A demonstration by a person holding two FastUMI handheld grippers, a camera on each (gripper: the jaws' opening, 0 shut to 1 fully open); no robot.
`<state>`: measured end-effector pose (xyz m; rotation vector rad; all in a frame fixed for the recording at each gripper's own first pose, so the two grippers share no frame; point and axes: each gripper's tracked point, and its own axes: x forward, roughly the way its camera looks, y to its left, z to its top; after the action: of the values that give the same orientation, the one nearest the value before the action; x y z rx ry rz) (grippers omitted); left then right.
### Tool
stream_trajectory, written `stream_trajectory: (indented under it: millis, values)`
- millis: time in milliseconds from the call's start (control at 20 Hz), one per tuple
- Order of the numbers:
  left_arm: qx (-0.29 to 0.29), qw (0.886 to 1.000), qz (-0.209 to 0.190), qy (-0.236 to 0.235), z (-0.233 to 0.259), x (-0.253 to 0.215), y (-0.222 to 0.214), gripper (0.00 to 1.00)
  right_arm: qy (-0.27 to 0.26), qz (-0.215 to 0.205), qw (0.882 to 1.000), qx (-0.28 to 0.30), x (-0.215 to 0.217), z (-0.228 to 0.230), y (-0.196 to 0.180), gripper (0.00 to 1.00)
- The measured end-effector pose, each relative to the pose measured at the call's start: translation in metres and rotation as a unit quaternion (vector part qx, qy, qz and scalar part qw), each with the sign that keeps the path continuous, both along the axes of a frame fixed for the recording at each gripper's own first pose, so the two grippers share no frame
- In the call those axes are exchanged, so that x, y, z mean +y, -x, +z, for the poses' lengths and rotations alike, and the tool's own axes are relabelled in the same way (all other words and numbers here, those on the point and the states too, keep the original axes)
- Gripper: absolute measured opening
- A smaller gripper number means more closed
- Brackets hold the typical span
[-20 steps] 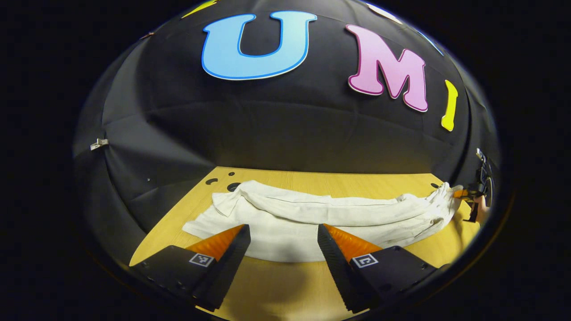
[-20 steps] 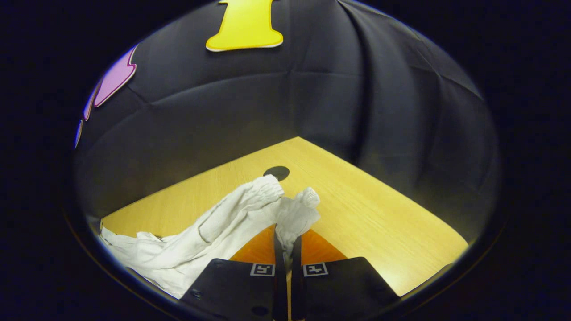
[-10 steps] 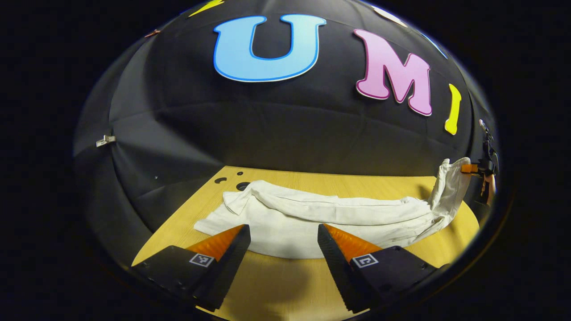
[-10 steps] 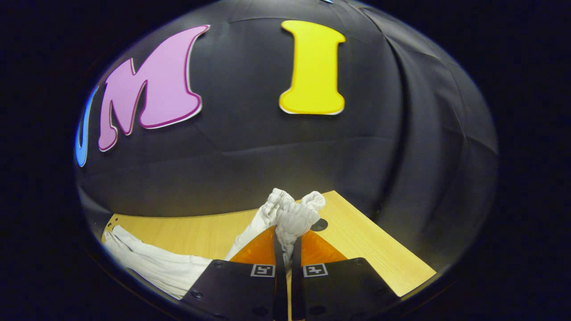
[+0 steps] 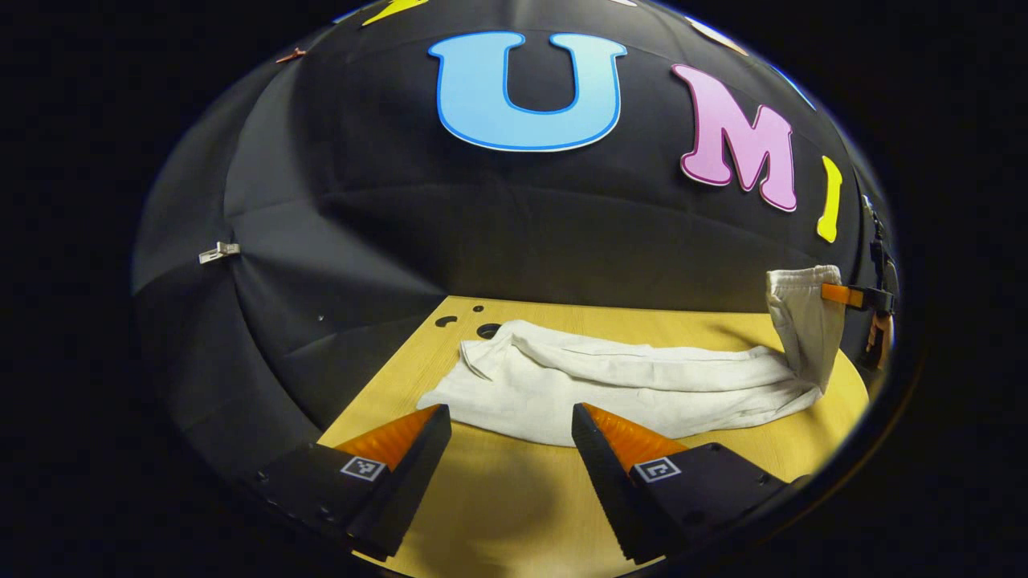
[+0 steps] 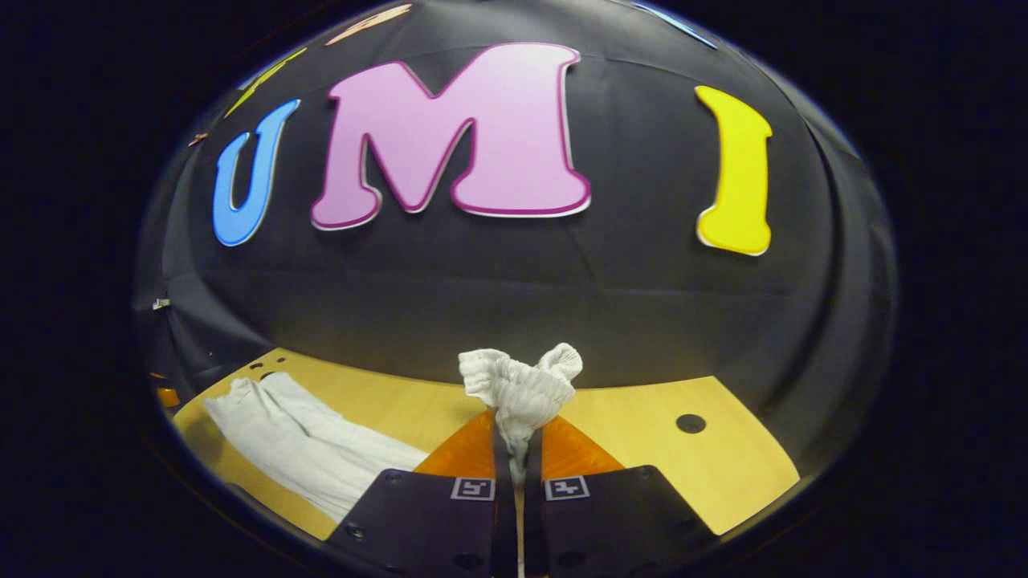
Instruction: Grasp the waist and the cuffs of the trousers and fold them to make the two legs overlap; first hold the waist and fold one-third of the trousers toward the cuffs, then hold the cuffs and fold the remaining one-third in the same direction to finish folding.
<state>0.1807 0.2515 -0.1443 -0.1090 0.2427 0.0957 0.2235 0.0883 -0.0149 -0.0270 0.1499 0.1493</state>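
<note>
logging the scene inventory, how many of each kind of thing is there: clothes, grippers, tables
trousers: 1, white, one end lifted off the table
grippers: 2, left gripper open over the table, right gripper shut on the trousers' gathered end
table: 1, light wood
total: 4

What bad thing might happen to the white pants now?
1. The right gripper pinches just a small bunch of the cuffs held up in the air, so they might slip out.
2. The left gripper is open and touches nothing, so the trousers could slide along the table or fold crooked.
</note>
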Motion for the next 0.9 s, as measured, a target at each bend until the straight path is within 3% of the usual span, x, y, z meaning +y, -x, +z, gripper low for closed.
stream_trajectory:
  millis: [400,600,650,800,850,900]
  values:
    - [0.020,0.999,-0.003,0.027,-0.028,0.029,-0.004,0.96,0.064,0.080,0.992,0.078,0.080,-0.093,0.049,0.08]
    - [0.045,0.997,0.006,0.059,-0.055,0.041,-0.034,0.96,0.100,0.115,0.982,0.116,0.101,-0.132,0.080,0.22]
    - [0.052,0.997,0.013,0.058,-0.061,0.047,-0.043,0.97,0.102,0.123,0.978,0.131,0.107,-0.141,0.089,0.34]
    - [0.070,0.996,0.030,0.050,-0.074,0.065,-0.074,0.96,0.101,0.143,0.971,0.165,0.111,-0.152,0.124,0.55]
    - [0.073,0.995,0.035,0.062,-0.076,0.070,-0.087,0.96,0.077,0.138,0.971,0.180,0.109,-0.151,0.152,0.89]
    - [0.081,0.992,0.047,0.082,-0.080,0.075,-0.100,0.96,0.058,0.121,0.972,0.193,0.100,-0.149,0.172,1.00]
